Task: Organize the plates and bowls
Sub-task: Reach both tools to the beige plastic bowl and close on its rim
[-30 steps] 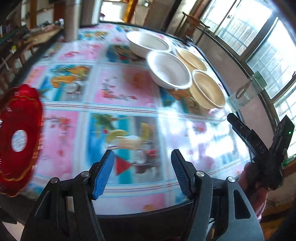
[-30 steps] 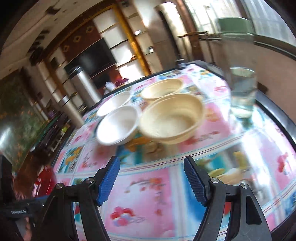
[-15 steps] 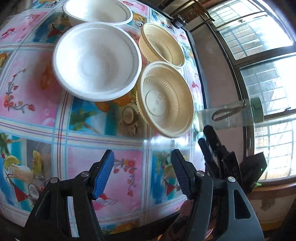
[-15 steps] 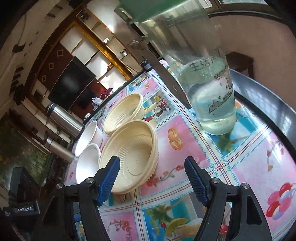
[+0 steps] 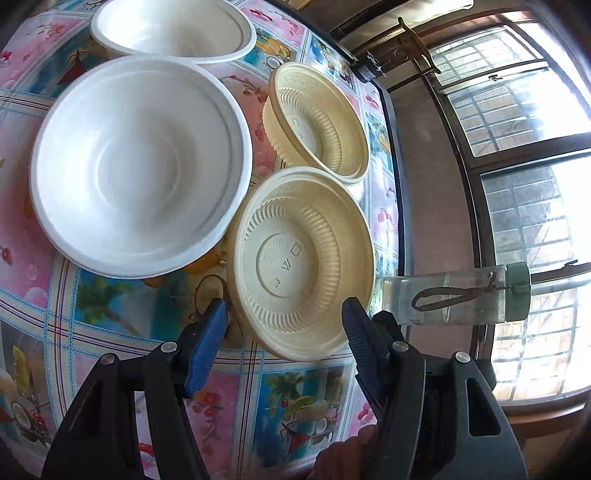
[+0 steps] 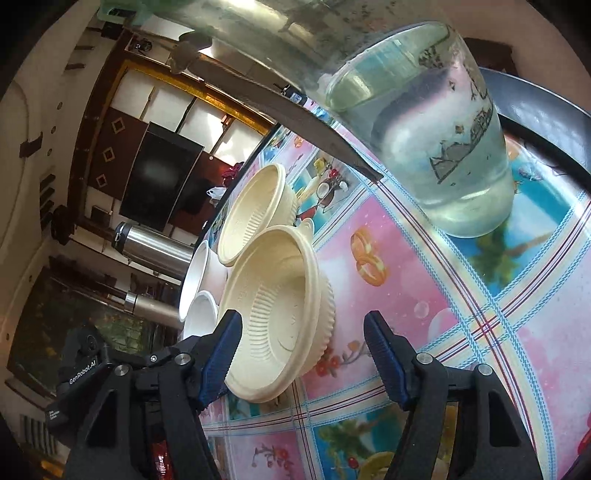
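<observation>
Two cream ribbed bowls and two white bowls stand on the picture-print tablecloth. The near cream bowl [image 5: 301, 260] lies just ahead of my left gripper [image 5: 282, 338], which is open with the bowl's near rim between its blue pads. The far cream bowl [image 5: 319, 120] sits behind it. A large white bowl [image 5: 138, 164] is to the left, another white bowl [image 5: 173, 27] beyond. In the right wrist view my right gripper [image 6: 301, 356] is open around the near cream bowl [image 6: 275, 310], its right rim and side wall between the fingers; the far cream bowl [image 6: 255, 214] is behind.
A clear water bottle with a green cap [image 5: 452, 295] stands at the table's right edge, looming close in the right wrist view [image 6: 439, 147]. Steel flasks [image 6: 153, 249] stand past the white bowls [image 6: 201, 291]. The table's dark rim [image 5: 397, 206] runs along the window side.
Both grippers have moved in on the near cream bowl, which now fills the space by their fingers. The red plate seen a second ago is out of the left wrist view.
</observation>
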Tool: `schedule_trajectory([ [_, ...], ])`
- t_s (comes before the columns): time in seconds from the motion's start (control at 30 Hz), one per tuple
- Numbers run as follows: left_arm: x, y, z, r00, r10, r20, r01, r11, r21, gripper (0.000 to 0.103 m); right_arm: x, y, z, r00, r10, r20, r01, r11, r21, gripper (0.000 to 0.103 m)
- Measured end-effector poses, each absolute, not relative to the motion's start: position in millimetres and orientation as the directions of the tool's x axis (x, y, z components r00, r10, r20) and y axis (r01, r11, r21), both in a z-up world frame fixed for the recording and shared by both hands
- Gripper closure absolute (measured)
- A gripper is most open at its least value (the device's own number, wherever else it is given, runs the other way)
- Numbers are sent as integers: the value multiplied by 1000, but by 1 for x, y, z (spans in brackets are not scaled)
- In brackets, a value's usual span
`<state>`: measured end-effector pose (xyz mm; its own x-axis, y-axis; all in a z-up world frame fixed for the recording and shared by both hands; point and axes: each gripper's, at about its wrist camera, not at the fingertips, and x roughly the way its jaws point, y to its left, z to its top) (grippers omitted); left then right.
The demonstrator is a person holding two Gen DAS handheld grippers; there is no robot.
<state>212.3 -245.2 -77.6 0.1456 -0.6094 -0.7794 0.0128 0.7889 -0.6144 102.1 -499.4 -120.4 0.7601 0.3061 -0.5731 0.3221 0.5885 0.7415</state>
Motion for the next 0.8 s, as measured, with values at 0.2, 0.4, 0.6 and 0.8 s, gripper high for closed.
schedule_trajectory([
  [0.2, 214, -251, -78, 186, -596, -781, 40, 799, -600, 41, 101, -505, -128, 766, 312, -562, 340, 546, 766, 36],
  [0.4, 215, -251, -87, 190, -595, -781, 31, 799, -601, 55, 108, -507, -138, 754, 293, -589, 386, 527, 757, 51],
  [0.6, 215, -248, -93, 202, -569, -797, 29, 817, -575, 81, 115, -503, -145, 724, 288, -626, 410, 551, 727, 93],
  [0.8, 209, -243, -94, 211, -554, -806, 40, 828, -559, 95, 109, -503, -141, 748, 269, -606, 401, 545, 736, 93],
])
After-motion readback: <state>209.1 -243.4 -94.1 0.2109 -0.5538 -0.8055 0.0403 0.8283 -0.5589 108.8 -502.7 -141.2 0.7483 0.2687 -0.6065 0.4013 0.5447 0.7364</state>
